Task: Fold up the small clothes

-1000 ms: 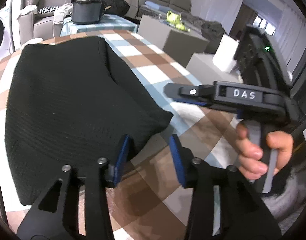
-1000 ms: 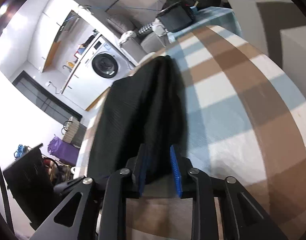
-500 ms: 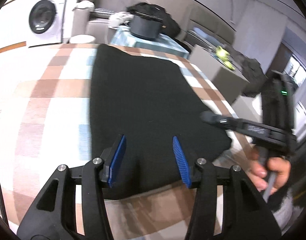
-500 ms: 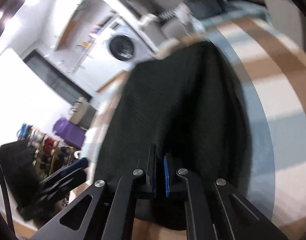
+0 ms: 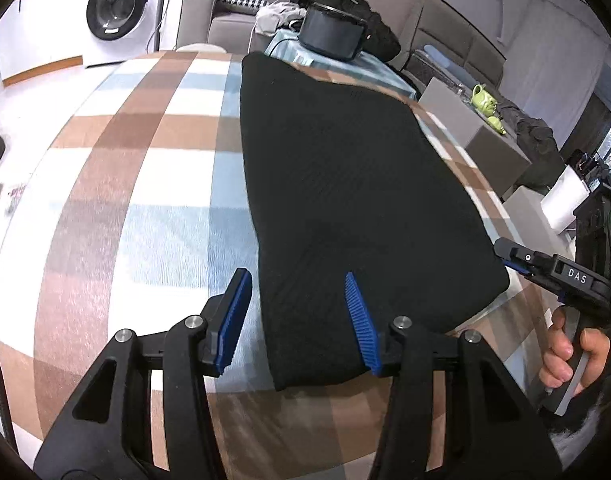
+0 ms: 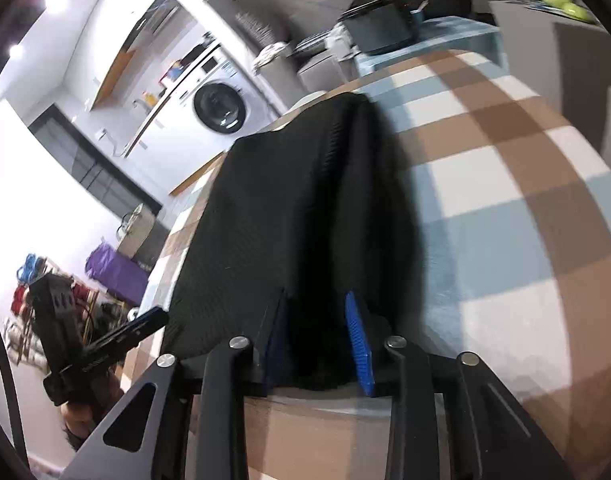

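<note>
right tool (image 6: pixel 317 336), just reopened, straddles the black garment (image 6: pixel 305 200); contact unclear; left tool (image 5: pixel 297 320) released.

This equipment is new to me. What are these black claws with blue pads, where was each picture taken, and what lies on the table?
A person carries two hand-held two-fingered tools, each with a forward-looking camera: one picture comes from the left tool, one from the right tool. A black ribbed knit garment lies on a brown, white and blue checked tablecloth. The left tool is open, astride the garment's edge. The right tool's jaws have just been opening, fabric between them.
</note>
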A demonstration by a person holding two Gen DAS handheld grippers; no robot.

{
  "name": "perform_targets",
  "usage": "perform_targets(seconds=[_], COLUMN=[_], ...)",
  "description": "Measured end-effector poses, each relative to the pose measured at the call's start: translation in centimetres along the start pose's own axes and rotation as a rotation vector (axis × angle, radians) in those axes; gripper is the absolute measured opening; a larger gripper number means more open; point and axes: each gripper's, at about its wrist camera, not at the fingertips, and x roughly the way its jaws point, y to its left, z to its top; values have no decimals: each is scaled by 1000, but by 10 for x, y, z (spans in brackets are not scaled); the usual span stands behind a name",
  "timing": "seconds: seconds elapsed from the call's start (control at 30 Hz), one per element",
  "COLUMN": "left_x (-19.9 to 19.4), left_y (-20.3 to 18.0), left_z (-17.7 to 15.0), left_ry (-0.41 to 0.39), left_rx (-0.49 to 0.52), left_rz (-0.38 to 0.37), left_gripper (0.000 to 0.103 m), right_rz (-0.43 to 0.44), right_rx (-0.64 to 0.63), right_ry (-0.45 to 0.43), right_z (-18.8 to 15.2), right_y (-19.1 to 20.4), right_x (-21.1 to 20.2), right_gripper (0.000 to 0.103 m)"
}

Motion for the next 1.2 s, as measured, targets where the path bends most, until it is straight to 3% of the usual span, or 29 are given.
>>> perform_targets(seconds=[0.13, 0.2, 0.23, 0.27, 0.33, 0.37, 0.47, 0.57, 0.73, 0.9, 1.07, 1.2], left_x=[-2, -16, -24, -30, -45, -54, -76, -93, -114, -121, -114, -109], left_y=[-1, -2, -2, -3, -4, -5, -11, -19, -28, -26, -28, -28], left_z=[-4, -6, -7, -8, -9, -11, -19, -30, -55, -74, -87, -90], left_ry=[2, -47, -69, -86, -135, -165, -252, -326, -405, -427, -430, -420], left_rx=[-8, 0, 7, 11, 17, 21, 57, 100, 137, 120, 134, 132], left_rz=[26, 42, 54, 69, 93, 95, 115, 147, 159, 124, 159, 128], left_gripper=[46, 46, 51, 56, 76, 80, 86, 103, 102, 102, 102, 102], right_rz=[-37, -54, -62, -62, -56, -49, -41, -1, 53, 78, 110, 131], right_rx=[-36, -71, -93, -116, -151, -175, -241, -276, -287, -323, -315, -322], right_ry=[12, -10, -25, -40, -60, -77, -130, -175, -225, -255, -301, -311], right_z=[0, 1, 1, 1, -1, -3, -9, -19, -35, -52, -69, -77], right_y=[-1, 4, 7, 10, 14, 17, 25, 30, 33, 38, 38, 36], right_x=[1, -6, -11, -17, -24, -29, -41, -52, -66, -73, -75, -68], right_gripper=[31, 42, 53, 66, 83, 90, 103, 103, 103, 103, 103, 103])
